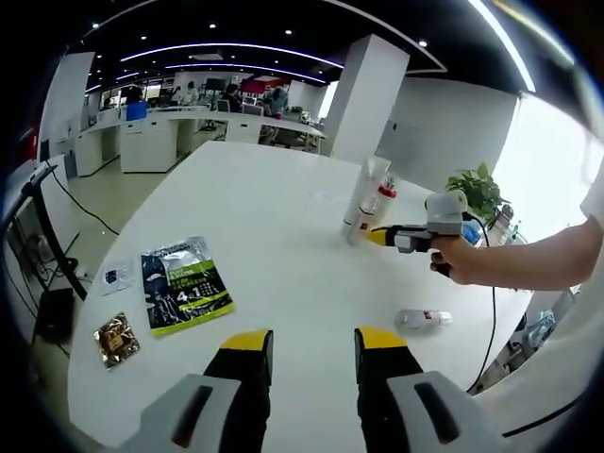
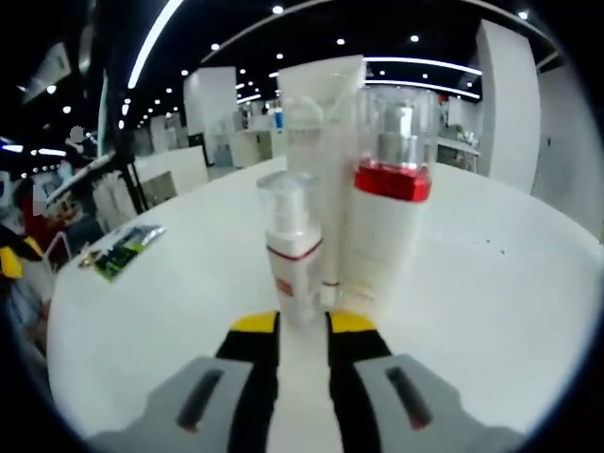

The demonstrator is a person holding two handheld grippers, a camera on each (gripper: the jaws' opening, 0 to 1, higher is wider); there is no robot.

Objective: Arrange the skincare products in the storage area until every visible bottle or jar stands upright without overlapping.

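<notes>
Right gripper view: three skincare containers stand upright in a tight cluster on the white tabletop (image 2: pixel 491 283): a small pump bottle (image 2: pixel 293 257) with a red band in front, a tall tube (image 2: pixel 321 142) behind it, and a larger bottle with a red collar (image 2: pixel 389 212) and clear cap to its right. They appear to touch or nearly touch one another; whether any gap separates them cannot be told from this angle. Their grouping suggests this spot serves as the storage area, where each item is set on its base. The right gripper (image 2: pixel 303 326) sits low, its yellow-tipped fingers (image 2: pixel 255 324) narrowly parted just before the small pump bottle's base; the bottle seems to stand just beyond the tips rather than between them, so the fingers look released, though contact at the base cannot be ruled out.

Left gripper view: the same cluster appears far across the tabletop, with the right gripper held at it by the person's hand (image 1: pixel 453 257). One small bottle (image 1: pixel 423 319) lies on its side, well apart from the cluster, so the task is judged unfinished. A green-and-black sachet (image 1: pixel 184 283), a small gold packet (image 1: pixel 116 340) and a small clear packet (image 1: pixel 117 276) lie flat toward the near left. The left gripper (image 1: pixel 314 342) hovers over bare tabletop, fingers (image 1: pixel 247 342) spread and grasping nothing.
</notes>
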